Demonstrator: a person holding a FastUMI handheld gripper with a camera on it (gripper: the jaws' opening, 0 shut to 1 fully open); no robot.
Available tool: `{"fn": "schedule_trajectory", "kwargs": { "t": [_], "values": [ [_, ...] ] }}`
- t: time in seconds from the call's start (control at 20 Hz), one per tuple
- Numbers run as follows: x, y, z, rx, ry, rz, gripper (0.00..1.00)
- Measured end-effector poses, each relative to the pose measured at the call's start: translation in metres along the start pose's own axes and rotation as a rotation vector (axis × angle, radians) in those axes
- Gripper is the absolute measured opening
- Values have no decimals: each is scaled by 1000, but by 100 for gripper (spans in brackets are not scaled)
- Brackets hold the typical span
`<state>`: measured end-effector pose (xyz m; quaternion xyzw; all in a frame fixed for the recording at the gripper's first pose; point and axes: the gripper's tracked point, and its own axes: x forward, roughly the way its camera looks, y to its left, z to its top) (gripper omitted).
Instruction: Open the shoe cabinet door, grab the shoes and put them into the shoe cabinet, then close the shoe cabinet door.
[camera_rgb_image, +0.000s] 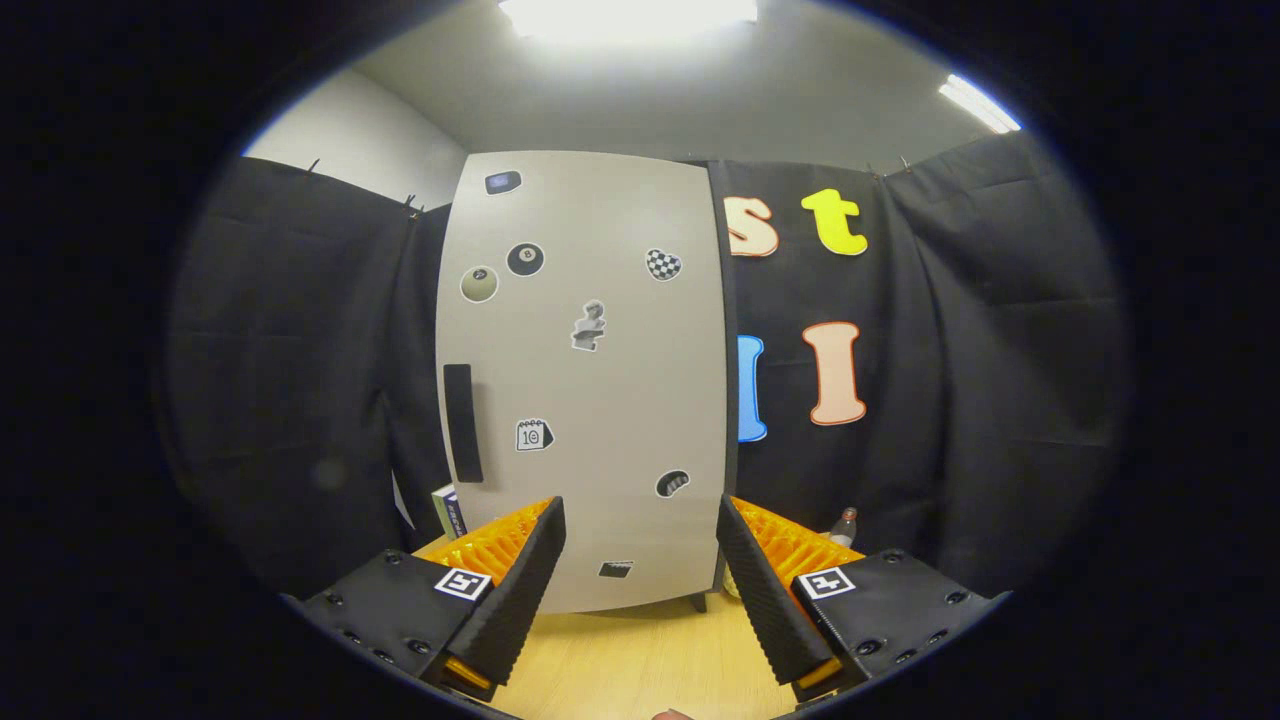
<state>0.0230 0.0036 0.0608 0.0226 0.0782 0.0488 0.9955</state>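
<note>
A: Gripper (640, 570) status?

B: Fingers spread wide, nothing between them, no contact with any object. They point level and straight at the shoe cabinet (585, 380), stopping short of its front.

A: Hand pose?

B: A small part of a fingertip (672, 714) shows just behind the fingers; the rest of the hand is out of view.

A: Surface?

B: A light wooden tabletop (640, 660) runs from under the fingers up to the cabinet's base.

A: Location of the cabinet?

B: It stands upright on the tabletop, directly ahead of the fingers. Its door is closed, pale grey and dotted with small stickers. A dark vertical handle (462, 422) sits near the door's left edge.

A: Objects near the cabinet?

B: A small box (450, 510) stands at its lower left. A bottle (845, 526) stands at its lower right.

A: Room?

B: Black cloth wall (300, 380) hangs behind and to both sides of the cabinet. Above it, a pale ceiling with a bright light panel (628, 15).
</note>
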Motion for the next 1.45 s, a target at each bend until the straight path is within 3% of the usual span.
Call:
{"fn": "schedule_trajectory", "kwargs": {
  "t": [0.2, 1.45],
  "values": [
    [-12, -16, 4, -12, -24, -38, 95],
    [-18, 15, 13, 17, -86, 35, 96]
  ]
}}
